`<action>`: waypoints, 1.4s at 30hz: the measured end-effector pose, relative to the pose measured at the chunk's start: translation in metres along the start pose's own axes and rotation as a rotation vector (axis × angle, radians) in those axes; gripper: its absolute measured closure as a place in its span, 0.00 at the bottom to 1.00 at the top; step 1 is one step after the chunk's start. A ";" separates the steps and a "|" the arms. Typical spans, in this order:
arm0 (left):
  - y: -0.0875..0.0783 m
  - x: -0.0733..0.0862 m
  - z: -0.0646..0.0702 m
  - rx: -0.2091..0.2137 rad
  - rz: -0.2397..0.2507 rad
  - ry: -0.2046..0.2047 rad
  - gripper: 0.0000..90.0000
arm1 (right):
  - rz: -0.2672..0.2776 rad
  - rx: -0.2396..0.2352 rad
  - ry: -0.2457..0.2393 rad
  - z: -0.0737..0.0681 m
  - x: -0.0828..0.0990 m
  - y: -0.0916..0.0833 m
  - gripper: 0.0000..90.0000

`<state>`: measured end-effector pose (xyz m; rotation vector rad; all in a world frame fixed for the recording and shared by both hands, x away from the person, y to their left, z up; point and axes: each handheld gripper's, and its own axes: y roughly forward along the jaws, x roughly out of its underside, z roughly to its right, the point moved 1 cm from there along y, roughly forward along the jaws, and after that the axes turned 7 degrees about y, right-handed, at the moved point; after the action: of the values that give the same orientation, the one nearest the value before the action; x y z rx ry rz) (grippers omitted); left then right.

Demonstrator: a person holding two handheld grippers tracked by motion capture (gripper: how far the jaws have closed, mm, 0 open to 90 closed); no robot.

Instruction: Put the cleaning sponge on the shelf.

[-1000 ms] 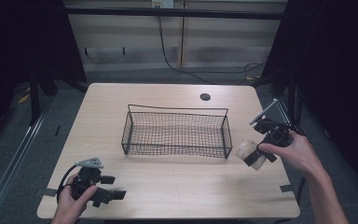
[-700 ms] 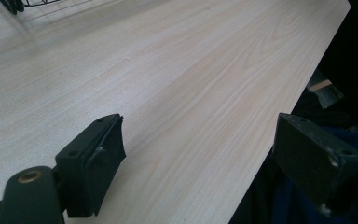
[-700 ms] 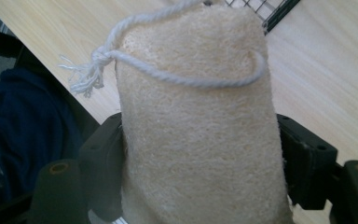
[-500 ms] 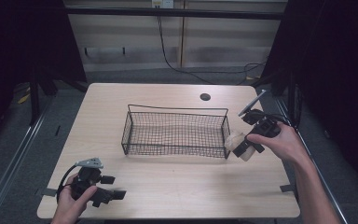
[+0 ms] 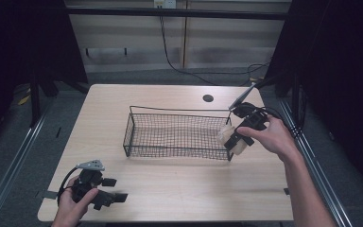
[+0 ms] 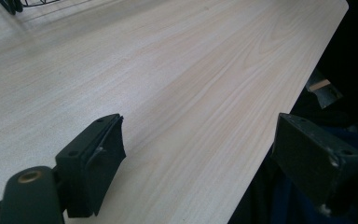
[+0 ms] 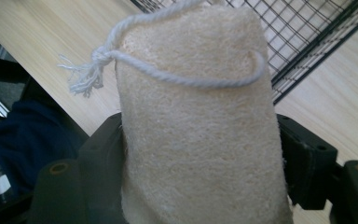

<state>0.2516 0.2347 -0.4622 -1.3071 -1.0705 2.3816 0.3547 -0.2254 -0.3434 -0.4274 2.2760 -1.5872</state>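
My right gripper [image 5: 234,138] is shut on a beige loofah sponge [image 5: 229,136] with a white string loop [image 7: 177,74]. It holds the loofah [image 7: 196,126] in the air at the right end of the black wire basket [image 5: 177,135], just over the corner rim. The basket's mesh [image 7: 303,32] lies beyond the loofah in the right gripper view. My left gripper [image 5: 108,198] rests open near the table's front left corner, with nothing between its jaws. In the left gripper view the left gripper [image 6: 205,154] looks across bare wood to the table edge.
The light wooden table [image 5: 179,189] has a round cable hole [image 5: 208,98] at the back. A corner of the basket [image 6: 14,4] lies far off in the left gripper view. Dark floor and metal rails [image 5: 9,156] flank the table.
My right gripper has carried the loofah leftward and a little up, from beside the basket's right end to its corner rim. The left gripper has stayed still.
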 end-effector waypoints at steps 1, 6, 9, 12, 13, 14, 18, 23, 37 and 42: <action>0.000 0.000 0.000 0.000 0.000 0.000 0.18 | 0.001 0.004 0.003 0.000 -0.002 0.001 0.29; -0.001 0.000 0.000 0.001 -0.001 0.004 0.18 | 0.042 -0.005 0.021 -0.003 -0.012 0.000 0.29; -0.001 0.000 -0.001 -0.002 0.003 0.001 0.18 | 0.052 0.000 0.032 -0.004 -0.014 -0.001 0.29; -0.001 0.000 0.000 -0.002 0.003 0.004 0.18 | 0.060 0.009 0.036 -0.005 -0.017 0.000 0.29; -0.001 0.000 0.000 -0.002 0.003 0.005 0.18 | 0.062 0.004 0.045 -0.005 -0.018 0.001 0.29; -0.001 0.000 -0.001 -0.002 0.004 0.004 0.18 | 0.073 0.004 0.061 -0.003 -0.021 0.001 0.29; -0.001 0.000 -0.001 -0.003 0.005 0.001 0.18 | 0.078 0.003 0.100 0.001 -0.025 0.002 0.29; -0.001 0.000 -0.001 -0.001 0.005 0.003 0.18 | 0.062 0.000 0.130 0.003 -0.030 0.005 0.29; -0.001 0.000 -0.001 0.001 0.001 0.005 0.18 | 0.072 0.037 0.238 0.009 -0.046 0.016 0.29; -0.001 0.000 -0.001 0.003 0.004 0.003 0.18 | 0.079 0.058 0.281 0.008 -0.053 0.022 0.29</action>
<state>0.2520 0.2359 -0.4617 -1.3126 -1.0641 2.3823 0.4048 -0.2019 -0.3614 -0.1022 2.4058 -1.7621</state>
